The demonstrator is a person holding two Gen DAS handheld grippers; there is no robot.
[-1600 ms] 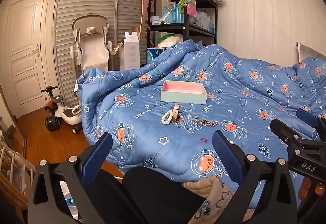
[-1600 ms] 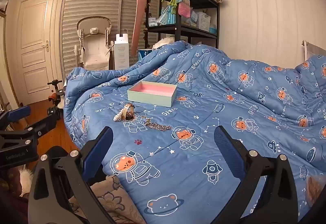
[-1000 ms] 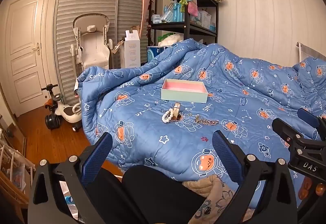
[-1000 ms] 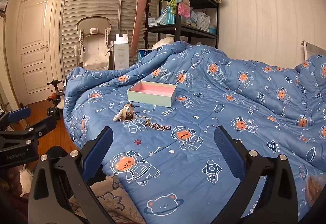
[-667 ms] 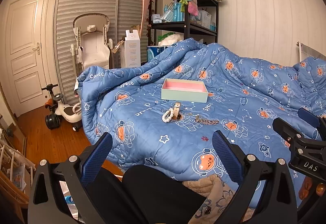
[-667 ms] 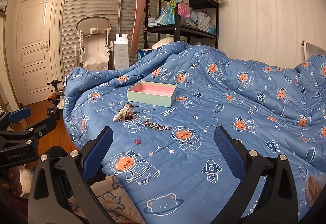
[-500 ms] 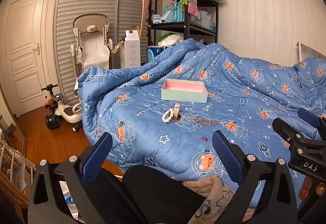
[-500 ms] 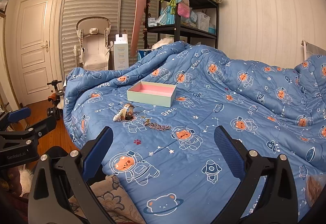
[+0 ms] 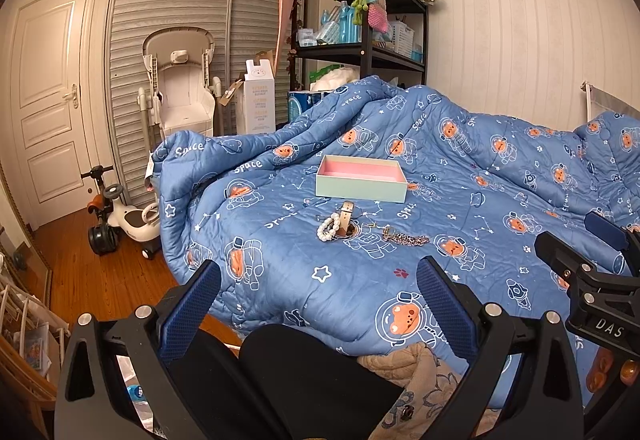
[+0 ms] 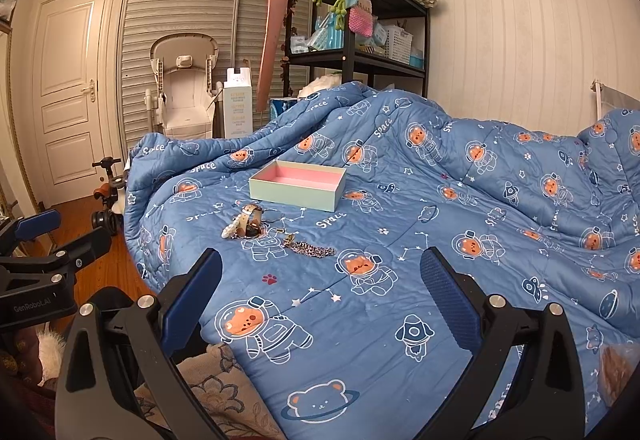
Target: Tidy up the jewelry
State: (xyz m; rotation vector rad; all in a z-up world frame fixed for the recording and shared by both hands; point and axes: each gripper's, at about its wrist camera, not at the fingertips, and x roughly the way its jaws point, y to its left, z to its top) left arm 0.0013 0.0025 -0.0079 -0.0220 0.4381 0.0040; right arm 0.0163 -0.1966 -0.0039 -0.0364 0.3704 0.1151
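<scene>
You have one open box (image 9: 361, 183) on the bed (image 9: 480, 232), one pearl bracelet (image 9: 328, 227), one watch (image 9: 347, 217), one sparkly chain (image 9: 406, 239) (jewelry clustered together), and two grippers.

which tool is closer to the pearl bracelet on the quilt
Left, though only slightly by my estimate. The left tool points almost straight at the pearl bracelet; the right tool sits off to its right, with the bracelet ahead-left. Both are well short of it.
</scene>
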